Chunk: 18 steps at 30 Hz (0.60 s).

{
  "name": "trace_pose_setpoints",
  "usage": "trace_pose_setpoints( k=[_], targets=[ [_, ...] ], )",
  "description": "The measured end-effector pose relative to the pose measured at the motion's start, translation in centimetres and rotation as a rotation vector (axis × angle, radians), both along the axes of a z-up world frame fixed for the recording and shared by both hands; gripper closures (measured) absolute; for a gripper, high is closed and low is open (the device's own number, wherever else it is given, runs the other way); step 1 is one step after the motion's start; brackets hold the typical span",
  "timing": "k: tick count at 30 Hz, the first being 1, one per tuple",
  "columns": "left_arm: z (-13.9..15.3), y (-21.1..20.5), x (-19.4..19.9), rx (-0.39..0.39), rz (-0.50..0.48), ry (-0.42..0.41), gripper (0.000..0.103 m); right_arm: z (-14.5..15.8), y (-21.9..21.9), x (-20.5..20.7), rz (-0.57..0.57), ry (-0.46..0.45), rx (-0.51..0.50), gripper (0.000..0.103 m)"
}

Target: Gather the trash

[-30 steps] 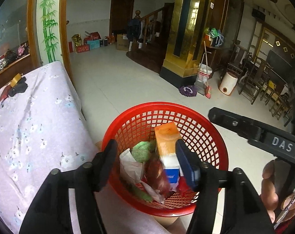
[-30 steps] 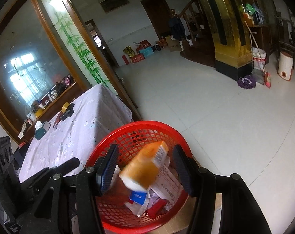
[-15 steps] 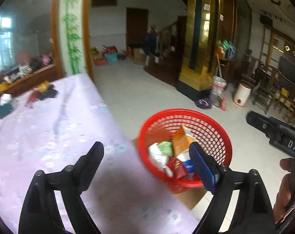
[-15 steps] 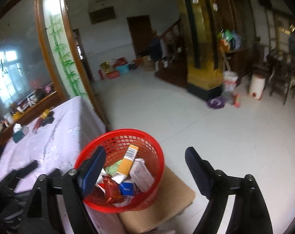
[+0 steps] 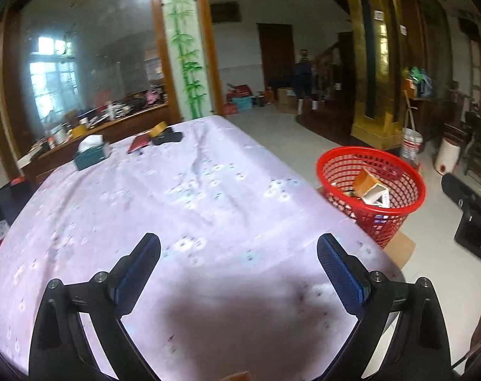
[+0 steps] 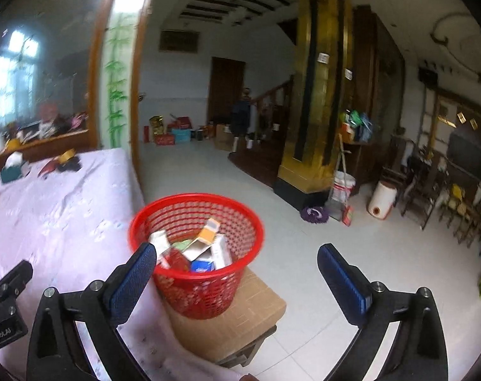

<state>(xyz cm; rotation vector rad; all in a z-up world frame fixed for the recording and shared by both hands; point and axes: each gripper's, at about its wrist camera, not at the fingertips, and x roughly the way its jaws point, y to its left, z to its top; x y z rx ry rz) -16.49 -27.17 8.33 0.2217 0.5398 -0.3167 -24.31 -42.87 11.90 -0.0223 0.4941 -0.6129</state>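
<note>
Table under lilac flower-print cloth (image 5: 208, 197). Far edge: teal tissue box (image 5: 92, 156), red flat booklet (image 5: 138, 143), black pouch (image 5: 167, 138), yellow tape roll (image 5: 158, 128). Remaining cloth bare. Off the right edge, red mesh plastic basket (image 6: 237, 281) sits on brown cardboard-topped stool (image 6: 259, 304).

Trash (image 6: 205, 247) in basket (image 6: 240, 219) beside table (image 6: 50, 209)

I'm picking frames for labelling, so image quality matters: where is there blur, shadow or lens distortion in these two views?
Left wrist view: a dark shadow falls on the tablecloth between the fingers; the red basket is fairly sharp; fisheye bends the room's edges. Right wrist view: the basket and the cloth edge look smeared; the window is glary; corners vignette black.
</note>
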Motion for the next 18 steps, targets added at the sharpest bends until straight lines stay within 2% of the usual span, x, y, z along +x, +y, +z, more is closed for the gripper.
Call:
trace_pose_setpoints(
  k=[5,10,18],
  targets=[
    [-0.8,2.6,-0.8,-0.008,0.045,0.021,0.004,-0.3,1.8,0.4,0.056,0.014,-0.004,0.000],
    [-1.6,4.3,-1.8,-0.007,0.066,-0.005,0.004,-0.8,2.7,1.0,0.075,0.031,0.012,0.000],
    [-0.1,2.4,-1.4,0.011,0.033,-0.063,0.004,-1.8,3.1,0.9,0.070,0.058,0.019,0.000]
  ],
)
